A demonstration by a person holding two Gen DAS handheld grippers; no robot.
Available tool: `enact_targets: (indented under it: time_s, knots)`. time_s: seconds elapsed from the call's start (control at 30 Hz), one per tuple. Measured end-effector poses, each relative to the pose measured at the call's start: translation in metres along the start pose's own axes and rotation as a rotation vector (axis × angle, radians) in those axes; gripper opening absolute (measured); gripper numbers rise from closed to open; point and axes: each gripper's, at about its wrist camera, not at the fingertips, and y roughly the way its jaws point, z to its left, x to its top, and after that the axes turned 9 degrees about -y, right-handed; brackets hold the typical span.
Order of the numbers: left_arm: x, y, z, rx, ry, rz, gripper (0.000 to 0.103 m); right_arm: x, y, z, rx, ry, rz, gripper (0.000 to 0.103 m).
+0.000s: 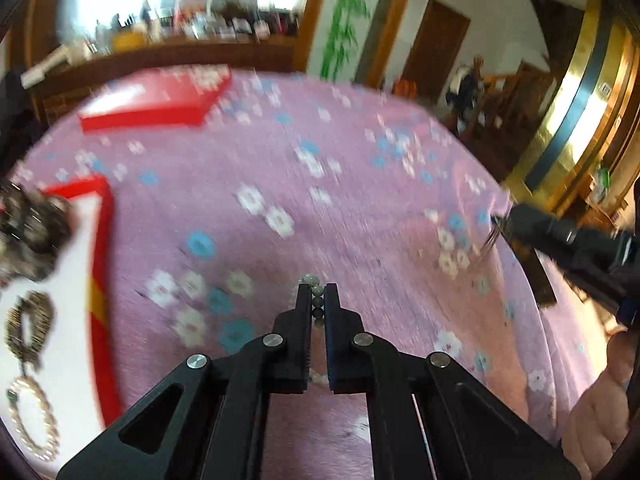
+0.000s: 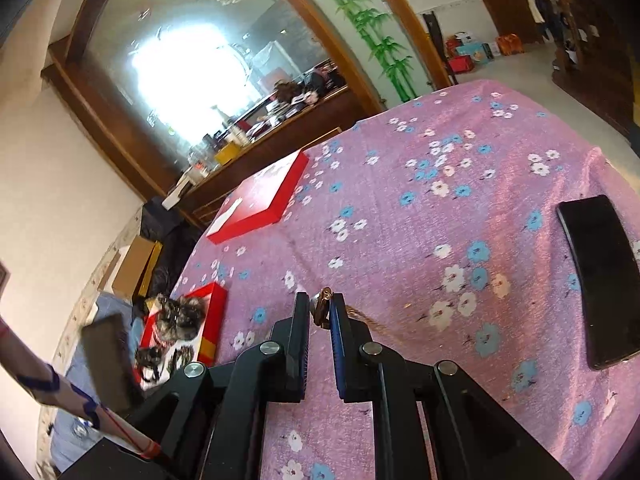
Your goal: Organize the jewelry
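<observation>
Covering the whole table, the pink flowered cloth [image 2: 400, 216] is the ground for everything, and I place things by the open red box [image 1: 105, 216] at its edge. That box, white inside, already holds a dark tangled ornament [image 1: 30, 232], a dark bracelet [image 1: 28, 328] and a pearl bracelet [image 1: 34, 420]. Its red lid [image 2: 260, 200] lies farther off on the cloth, and a black phone [image 2: 600, 280] lies well away from the box, on the far side of both tools.

The left gripper [image 1: 316, 292] sits just beside the box, clenched on a string of pale green beads [image 1: 316, 300] that runs between its pads. The right gripper [image 2: 321, 308], farther from the box, is clamped on a small gold clasp [image 2: 322, 306], with a gold chain [image 2: 360, 316] trailing from it onto the cloth.

By my judgement both pieces are picked up and the carrying step is in hand. Next each piece needs moving over the box's white floor, clear of the pieces already there, before the jaws let go.
</observation>
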Motion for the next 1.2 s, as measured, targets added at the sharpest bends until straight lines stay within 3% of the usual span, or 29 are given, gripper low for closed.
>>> enact_targets:
  time_s: [0.2,0.67,1.2]
  knots:
    - [0.004,-0.014,0.006,0.024,0.010,-0.096,0.005,-0.010,0.014,0.020,-0.002,-0.079,0.041,0.011]
    - [-0.006,-0.010,-0.006,0.091,0.087,-0.094,0.005,-0.016,0.021,0.028,0.004,-0.104,0.069,0.011]
    - [-0.006,-0.008,-0.003,0.115,0.084,-0.092,0.005,-0.018,0.028,0.027,-0.012,-0.104,0.083,0.011]
